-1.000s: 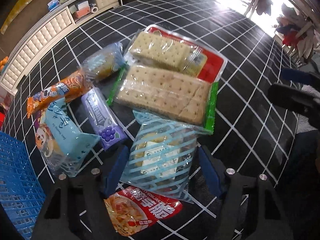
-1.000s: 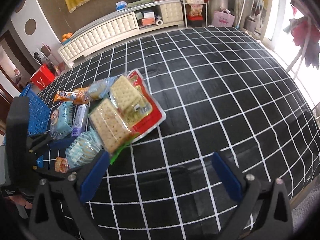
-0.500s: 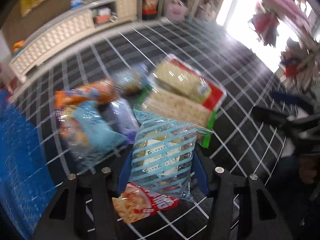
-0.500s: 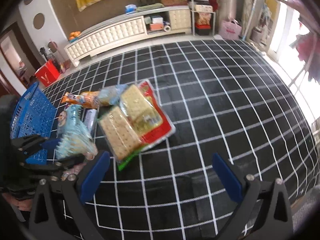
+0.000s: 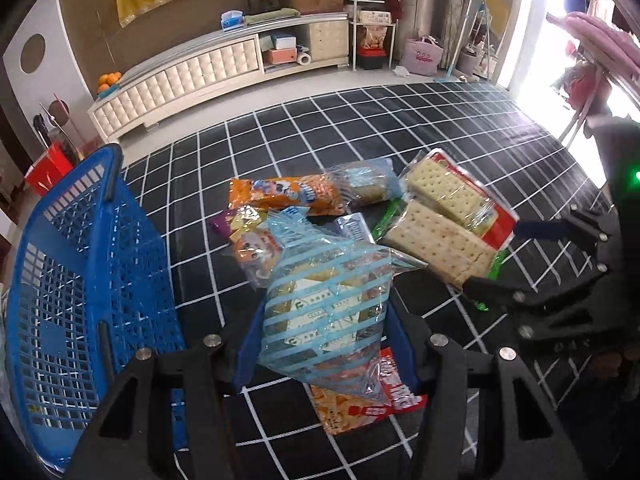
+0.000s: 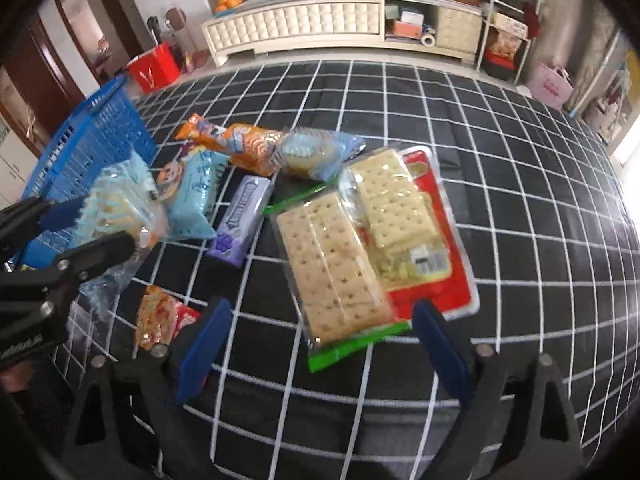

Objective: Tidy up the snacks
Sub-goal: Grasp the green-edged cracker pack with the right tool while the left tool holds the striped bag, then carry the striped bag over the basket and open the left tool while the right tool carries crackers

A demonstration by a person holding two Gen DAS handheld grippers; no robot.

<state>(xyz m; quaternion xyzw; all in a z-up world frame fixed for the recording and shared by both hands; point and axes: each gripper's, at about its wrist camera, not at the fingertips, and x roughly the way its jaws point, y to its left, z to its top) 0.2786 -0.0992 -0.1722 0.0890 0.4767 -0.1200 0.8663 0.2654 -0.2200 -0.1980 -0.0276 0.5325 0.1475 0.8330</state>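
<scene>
My left gripper [image 5: 324, 330] has its two blue pads pressed against the sides of a clear packet with pale blue stripes [image 5: 326, 306], pinching it across its lower half so the bag stands tilted up between my fingers, its top corner leaning off to my right. It hangs clear of the black checked cloth [image 5: 360, 128]; directly under it, just below my fingertips, lies a red and orange snack bag [image 5: 360, 404]. To the left of these fingers stands the blue basket [image 5: 76, 292], near but apart from the packet. Ahead of the packet are an orange wrapper [image 5: 280, 194] and a small pale blue pack [image 5: 370, 182], and ahead to the right the two cracker packs [image 5: 444, 216], one overlapping the other. My right gripper [image 6: 320, 354] is spread wide, its blue pads well apart and closed on nothing; the near end of the long cracker pack [image 6: 332, 268] with the green edge lies between and just ahead of them, not touching either pad. A purple grape bar [image 6: 240, 224] lies ahead to the left of these fingers.
</scene>
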